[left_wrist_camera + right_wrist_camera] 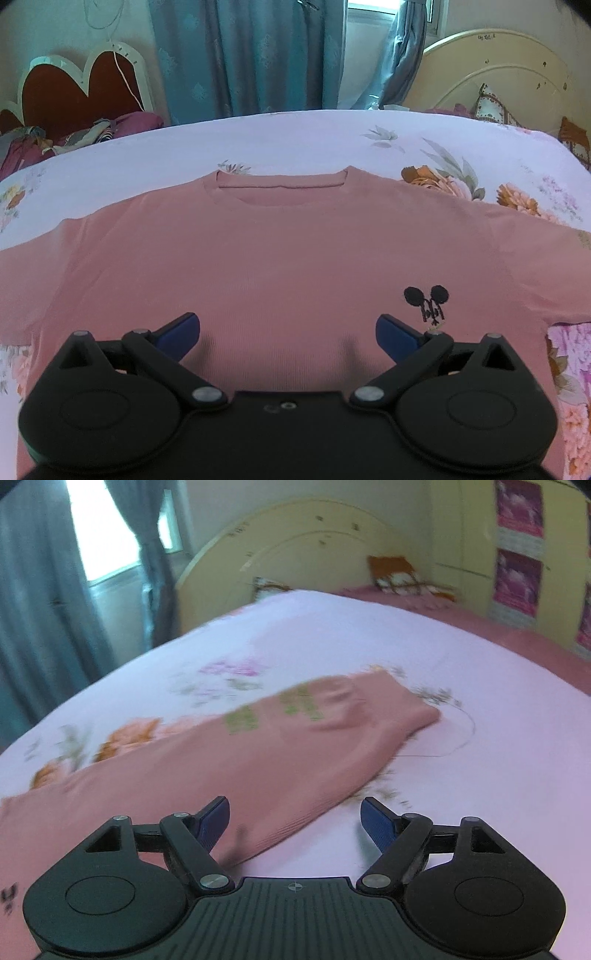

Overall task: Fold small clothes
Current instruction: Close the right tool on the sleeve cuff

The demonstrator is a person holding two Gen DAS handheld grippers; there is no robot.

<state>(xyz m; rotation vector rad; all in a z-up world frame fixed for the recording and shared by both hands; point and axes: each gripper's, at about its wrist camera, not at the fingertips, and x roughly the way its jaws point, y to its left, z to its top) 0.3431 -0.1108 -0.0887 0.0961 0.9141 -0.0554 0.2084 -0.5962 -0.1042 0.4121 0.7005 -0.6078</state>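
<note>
**Pink shirt lies flat on flowered bed**

A small pink shirt point(280, 258) lies face up and spread flat on a bed point(314, 136) covered with a pale lilac sheet printed with orange and pink flowers. We see its round collar point(282, 182) toward the far side of the bed, with both shoulders sloping outward and the cloth smooth, finely ribbed and nearly free of creases. A little black mouse-ear emblem point(428, 302) sits on the chest, to the right in our left wrist view.

Our left gripper point(288, 332) hangs over the lower chest of the shirt, its blue-padded jaws spread wide apart with nothing between them. Whether they touch the cloth we cannot tell.

From our right wrist view, blurred by motion, a long sleeve point(295, 731) stretches away across the sheet, lying flat with a few soft folds near the cuff point(413, 705). A greenish mark point(273, 709) shows on it, too smeared to read. Our right gripper point(295, 819) is low over the sleeve's near edge, jaws parted and gripping nothing; the left pad point(216, 819) is over pink cloth, the right one point(376, 823) over bare sheet.

Teal curtains point(251, 55) and a cream headboard point(491, 74) stand behind the bed.
</note>
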